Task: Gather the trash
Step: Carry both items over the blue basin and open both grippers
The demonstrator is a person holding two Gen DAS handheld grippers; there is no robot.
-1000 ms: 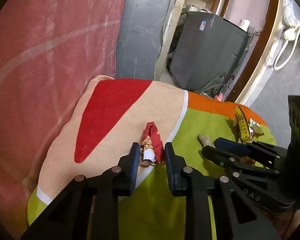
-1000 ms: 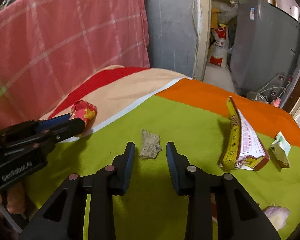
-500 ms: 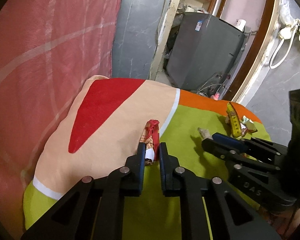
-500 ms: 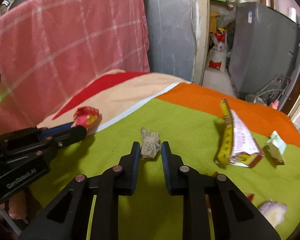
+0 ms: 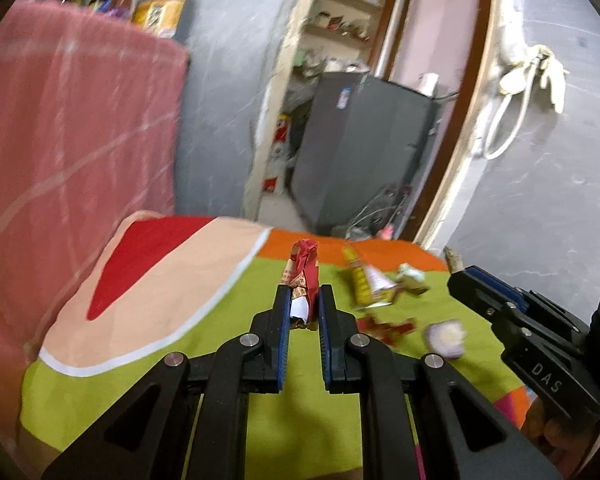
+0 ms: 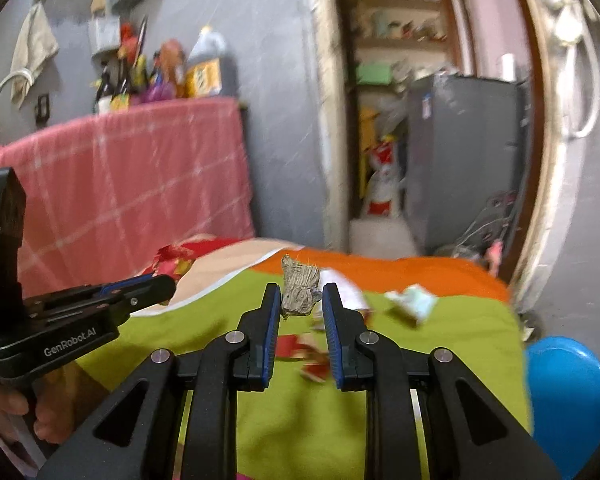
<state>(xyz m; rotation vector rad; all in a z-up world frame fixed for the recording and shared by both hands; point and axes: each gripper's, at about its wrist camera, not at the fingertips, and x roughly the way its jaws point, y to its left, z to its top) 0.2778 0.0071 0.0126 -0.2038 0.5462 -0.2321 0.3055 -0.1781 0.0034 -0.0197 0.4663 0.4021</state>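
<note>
My left gripper [image 5: 304, 294] is shut on a red crumpled wrapper [image 5: 304, 272] and holds it above the bed. My right gripper [image 6: 301, 294] is shut on a grey crumpled paper scrap [image 6: 299, 286], also lifted. In the left wrist view the right gripper [image 5: 458, 270] shows at the right with the scrap at its tip. In the right wrist view the left gripper [image 6: 166, 282] shows at the left with the red wrapper [image 6: 172, 262]. More trash lies on the green cover: a yellow packet [image 5: 360, 280], a pale green wrapper [image 6: 412, 300], red scraps [image 5: 384, 326] and a whitish wad [image 5: 444, 334].
The bed cover [image 5: 228, 332] is green, orange, peach and red. A pink blanket [image 5: 68, 120] hangs at the left. A blue round container [image 6: 568, 380] sits at the right beside the bed. A grey cabinet [image 5: 356, 148] stands in the doorway behind.
Both grippers closed on their pieces, the left on the red wrapper and the right on the grey scrap, then lifted them off the cover. Both views now tilt upward.
</note>
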